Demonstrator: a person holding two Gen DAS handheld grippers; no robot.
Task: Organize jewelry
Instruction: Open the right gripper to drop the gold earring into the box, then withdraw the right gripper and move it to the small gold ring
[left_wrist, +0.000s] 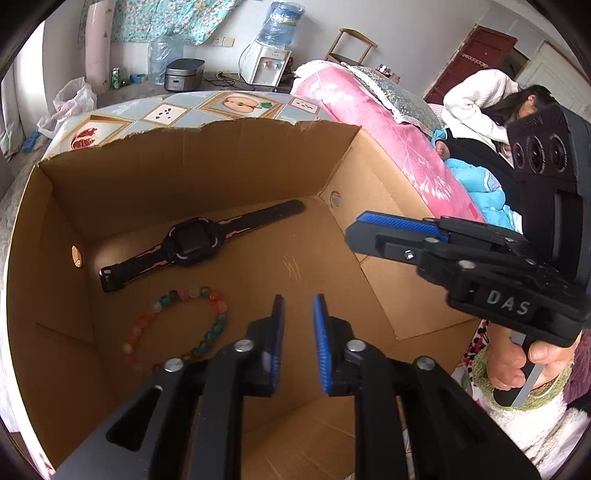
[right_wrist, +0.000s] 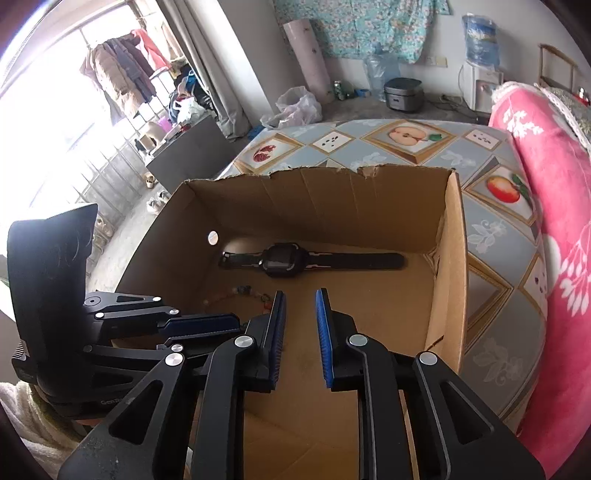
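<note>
An open cardboard box (left_wrist: 207, 155) holds a black smartwatch (left_wrist: 188, 243) with pink trim, lying flat near the back wall. In front of it lies a bracelet of coloured beads (left_wrist: 212, 295), partly hidden by my left gripper's fingers. My left gripper (left_wrist: 298, 301) hangs over the box floor just right of the bracelet, open, with nothing between its blue pads. My right gripper (right_wrist: 300, 295) also hovers over the box, open and empty, short of the watch (right_wrist: 284, 258). It shows from the side (left_wrist: 356, 230) by the box's right wall, held in a hand (left_wrist: 517, 354).
The box stands on a table covered in a fruit-patterned cloth (right_wrist: 406, 140). A pink floral blanket (left_wrist: 388, 129) lies right of it, with a person in a white top (left_wrist: 476, 99) beyond. A water dispenser (left_wrist: 266, 62) and a rice cooker (left_wrist: 183, 74) stand on the floor behind.
</note>
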